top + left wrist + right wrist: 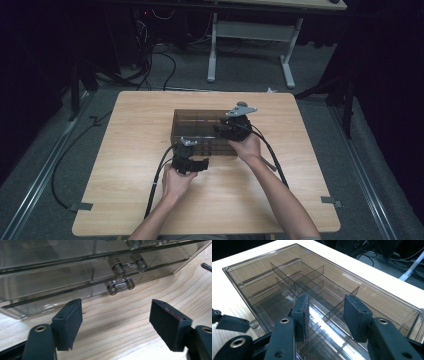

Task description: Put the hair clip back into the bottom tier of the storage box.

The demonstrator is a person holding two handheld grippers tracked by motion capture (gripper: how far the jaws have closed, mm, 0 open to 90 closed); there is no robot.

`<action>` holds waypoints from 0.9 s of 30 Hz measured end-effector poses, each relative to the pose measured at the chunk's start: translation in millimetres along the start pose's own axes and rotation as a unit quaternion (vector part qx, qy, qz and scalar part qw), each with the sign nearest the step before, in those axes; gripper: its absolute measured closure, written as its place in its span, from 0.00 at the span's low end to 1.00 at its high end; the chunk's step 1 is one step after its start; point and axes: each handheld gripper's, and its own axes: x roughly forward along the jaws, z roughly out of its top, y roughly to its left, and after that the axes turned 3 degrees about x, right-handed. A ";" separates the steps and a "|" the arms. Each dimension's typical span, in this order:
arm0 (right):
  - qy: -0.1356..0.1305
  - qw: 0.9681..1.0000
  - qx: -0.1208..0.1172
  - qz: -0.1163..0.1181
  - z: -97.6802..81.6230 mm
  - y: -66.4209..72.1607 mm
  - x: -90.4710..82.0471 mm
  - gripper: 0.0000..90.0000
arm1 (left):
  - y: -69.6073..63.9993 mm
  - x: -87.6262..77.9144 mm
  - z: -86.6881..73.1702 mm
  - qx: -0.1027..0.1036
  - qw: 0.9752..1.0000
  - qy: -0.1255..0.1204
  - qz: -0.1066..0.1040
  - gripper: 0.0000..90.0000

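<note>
Drawer organiser [202, 131], smoked clear plastic w/ stacked drawers, sits mid-table, slightly toward the far side; front face w/ clear knob handles [120, 285] faces the person. Top is see-through, so the dividers inside show in the right gripper view.

Step in hand, as I read it: bracing the box w/ one hand while lining up the other on a drawer pull. Right gripper [325, 312] hovers over or rests on the organiser's top near its front right part; jaws are parted, nothing between the pads, and I can't tell if they actually touch the lid. Left gripper [116, 323] is low at the table, just in front of the drawer fronts, jaws released and wide w/ nothing between them. Handles lie ahead of it and a bit up, not yet between the pads.

Next move prob calls for: left gripper goes fwd and slightly up so a knob handle sits between the pads, then closes on it and pulls straight back toward the person. Right should press down or hold so the light box doesn't slide along. Handles are small and slick, so a centred grip matters.

Surface: light wood-grain table [130, 150], rounded corners, bare apart from the organiser and trailing gripper cables. A small dark item [207, 266] lies on the wood off to the box's side; can't ID it. Room is dim: grey floor, loose cables, white legs of another desk [250, 47] beyond.
</note>
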 end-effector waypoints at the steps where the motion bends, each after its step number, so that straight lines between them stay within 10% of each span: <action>1: 0.000 1.000 0.000 0.000 0.0 0.0 0.0 0.63 | -1.5 1.9 -1.0 0.004 1.000 0.003 0.003 0.33; 27: -0.001 1.000 0.004 -0.004 -0.3 0.9 0.0 0.63 | -17.2 29.5 -2.5 -0.021 0.999 0.032 0.029 0.37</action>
